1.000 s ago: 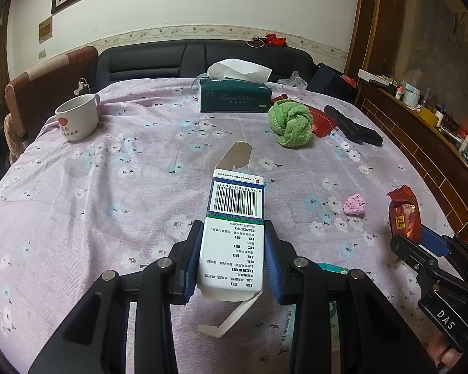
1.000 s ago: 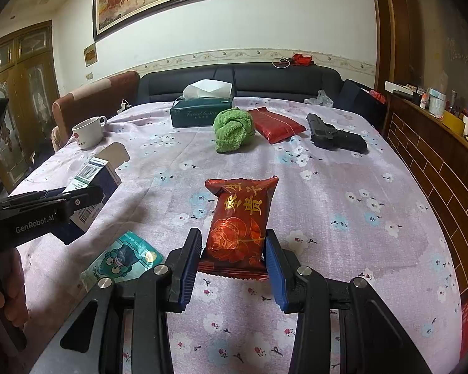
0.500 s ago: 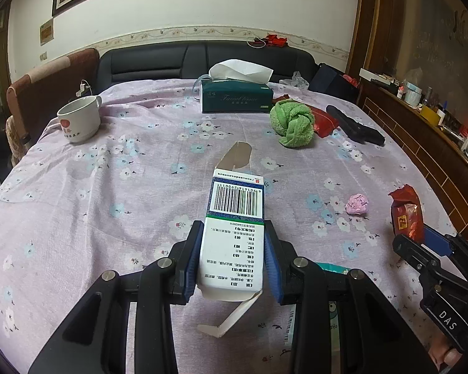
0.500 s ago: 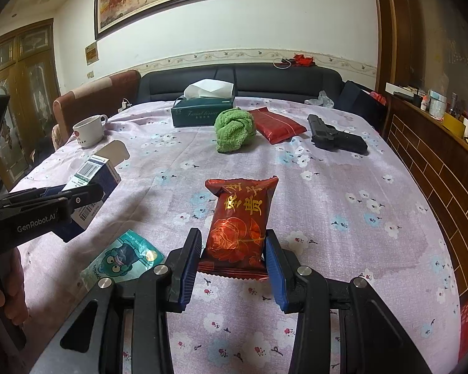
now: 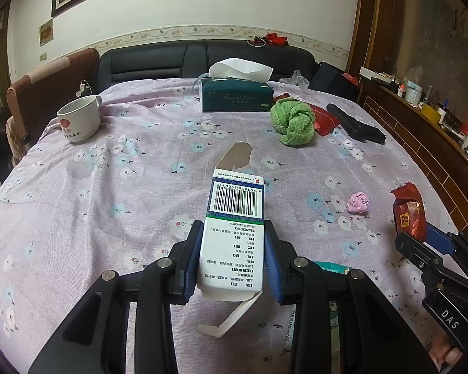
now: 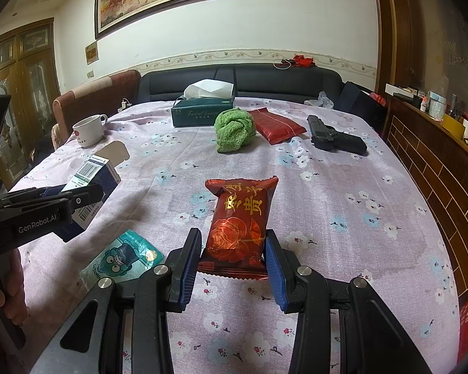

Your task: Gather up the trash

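Carton point(image 5: 234, 230) is sitting clamped between the left gripper point(image 5: 233, 260) pads, flaps hanging open; right gripper point(image 6: 233, 268) is squeezing the red wrapper point(image 6: 240, 227), seemingly lifted off the tablecloth point(image 6: 343, 180).

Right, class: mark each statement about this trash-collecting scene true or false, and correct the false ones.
1. The left claw grips an opened carton with a barcode. True.
2. The right claw is empty. False: it holds a red snack packet.
3. The tissue box stands at the table's far side. True.
4. The white mug lies tipped over. False: it stands upright.
5. A crumpled pink paper ball lies on the tablecloth. True.
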`<act>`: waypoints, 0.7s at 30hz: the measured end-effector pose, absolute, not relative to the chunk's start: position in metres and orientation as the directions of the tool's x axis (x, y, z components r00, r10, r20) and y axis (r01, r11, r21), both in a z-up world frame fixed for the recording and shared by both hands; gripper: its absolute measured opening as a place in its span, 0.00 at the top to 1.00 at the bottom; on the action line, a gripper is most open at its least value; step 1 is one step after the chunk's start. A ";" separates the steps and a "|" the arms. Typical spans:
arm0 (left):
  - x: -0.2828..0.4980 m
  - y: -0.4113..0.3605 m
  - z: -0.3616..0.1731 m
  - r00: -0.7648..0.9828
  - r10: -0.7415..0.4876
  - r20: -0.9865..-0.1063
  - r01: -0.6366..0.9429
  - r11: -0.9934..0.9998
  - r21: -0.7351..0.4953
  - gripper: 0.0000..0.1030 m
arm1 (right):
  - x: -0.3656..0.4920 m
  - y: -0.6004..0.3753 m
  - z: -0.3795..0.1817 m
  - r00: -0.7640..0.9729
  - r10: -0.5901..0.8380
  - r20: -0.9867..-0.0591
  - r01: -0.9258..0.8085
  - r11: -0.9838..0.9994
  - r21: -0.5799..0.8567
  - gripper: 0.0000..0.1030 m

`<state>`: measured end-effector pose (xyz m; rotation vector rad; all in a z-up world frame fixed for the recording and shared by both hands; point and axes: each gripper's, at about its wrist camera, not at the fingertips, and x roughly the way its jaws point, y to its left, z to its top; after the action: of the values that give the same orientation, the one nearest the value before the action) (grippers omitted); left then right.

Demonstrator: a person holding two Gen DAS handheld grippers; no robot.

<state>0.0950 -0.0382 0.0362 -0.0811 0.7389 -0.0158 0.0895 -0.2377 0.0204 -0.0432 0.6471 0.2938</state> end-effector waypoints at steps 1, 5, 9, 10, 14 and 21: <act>0.095 -0.038 0.036 0.739 -0.044 -0.673 -0.014 0.997 -0.080 0.66 | 0.089 -0.238 0.020 0.758 0.256 -0.600 -0.283 0.958 0.051 0.58; 0.095 -0.037 0.036 0.739 -0.044 -0.672 -0.015 0.996 -0.082 0.66 | 0.090 -0.239 0.021 0.759 0.255 -0.599 -0.282 0.958 0.050 0.58; 0.095 -0.038 0.036 0.739 -0.045 -0.672 -0.015 0.996 -0.084 0.66 | 0.091 -0.241 0.022 0.761 0.251 -0.598 -0.278 0.959 0.050 0.58; 0.095 -0.037 0.036 0.739 -0.051 -0.672 -0.013 0.996 -0.089 0.66 | 0.091 -0.241 0.023 0.761 0.250 -0.598 -0.277 0.960 0.050 0.58; 0.091 -0.041 0.041 0.749 -0.082 -0.657 0.022 0.995 -0.100 0.66 | 0.092 -0.244 0.023 0.766 0.243 -0.595 -0.264 0.963 0.052 0.58; 0.077 -0.068 0.054 0.723 -0.220 -0.655 0.166 0.976 -0.144 0.66 | 0.096 -0.279 0.028 0.736 0.267 -0.622 -0.164 0.962 0.218 0.58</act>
<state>0.0765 -0.0679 0.0537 -0.0769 0.7323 -0.2133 0.0956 -0.2791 0.0279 0.1527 0.7047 0.2379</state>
